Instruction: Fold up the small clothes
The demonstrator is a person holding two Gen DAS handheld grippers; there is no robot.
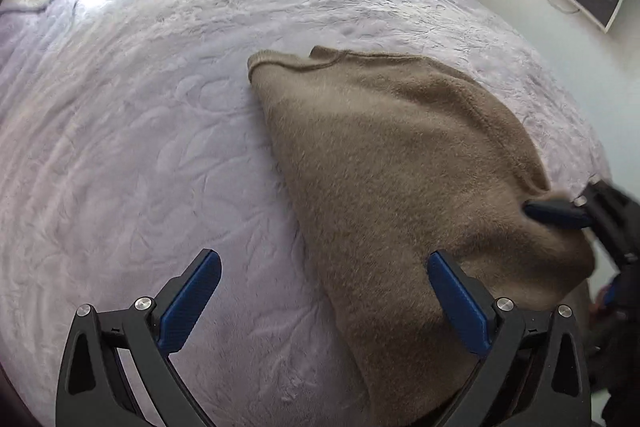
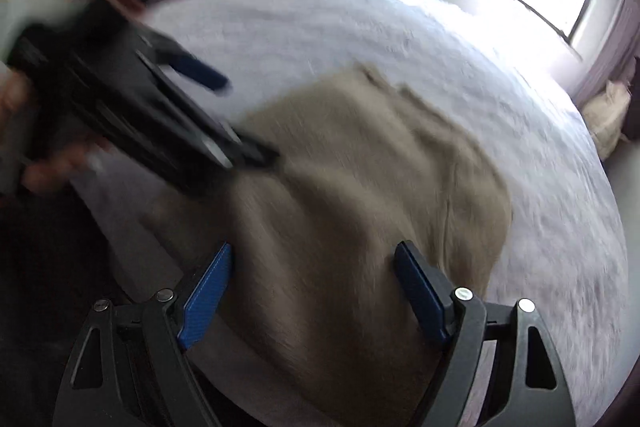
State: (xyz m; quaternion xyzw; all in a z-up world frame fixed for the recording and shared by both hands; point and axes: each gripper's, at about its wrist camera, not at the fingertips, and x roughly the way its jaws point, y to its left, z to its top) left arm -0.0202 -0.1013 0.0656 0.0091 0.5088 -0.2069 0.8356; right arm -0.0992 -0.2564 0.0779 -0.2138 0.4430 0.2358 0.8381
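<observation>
Sweater lying part-folded on bedspread | we are holding left gripper and right gripper fingers apart, gripping nothing | further folds remaining.

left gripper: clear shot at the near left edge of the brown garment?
Probably yes. The left gripper is open, the brown garment edge lies between its fingers, and nothing covers it; the right gripper works farther right.

My right wrist view was smeared by motion blur: the left gripper showed only as a dark streak. The brown garment's near end ran off the lower edge, behind my fingers.
</observation>
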